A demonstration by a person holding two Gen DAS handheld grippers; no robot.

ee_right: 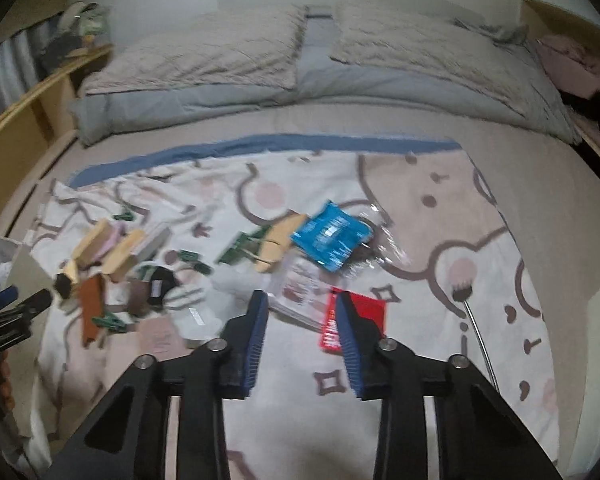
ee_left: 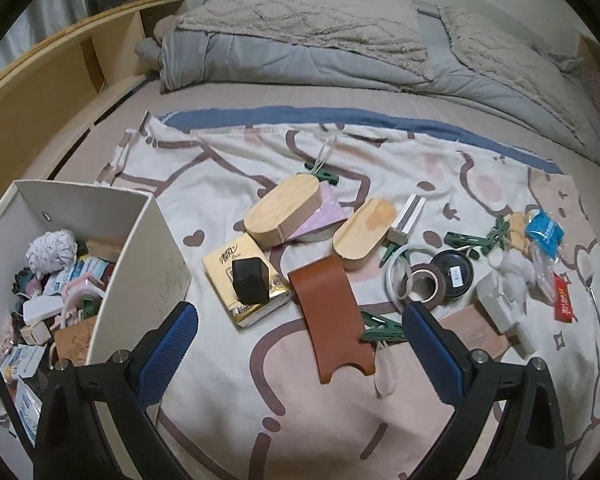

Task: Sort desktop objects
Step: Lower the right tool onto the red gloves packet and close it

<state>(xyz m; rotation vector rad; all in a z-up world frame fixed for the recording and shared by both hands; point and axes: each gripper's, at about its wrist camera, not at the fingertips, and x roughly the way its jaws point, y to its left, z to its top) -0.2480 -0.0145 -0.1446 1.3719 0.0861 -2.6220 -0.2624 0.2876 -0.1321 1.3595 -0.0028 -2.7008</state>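
Left gripper (ee_left: 300, 340) gapes over glossy brown leather strap (ee_left: 332, 320); right gripper (ee_right: 302, 328) narrowed, empty.

Right view blurred — red packet (ee_right: 370, 314) perhaps unreadable.

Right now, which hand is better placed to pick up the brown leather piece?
Left. The left tongs stand open directly over the brown leather piece; the right tongs are near the red packet.
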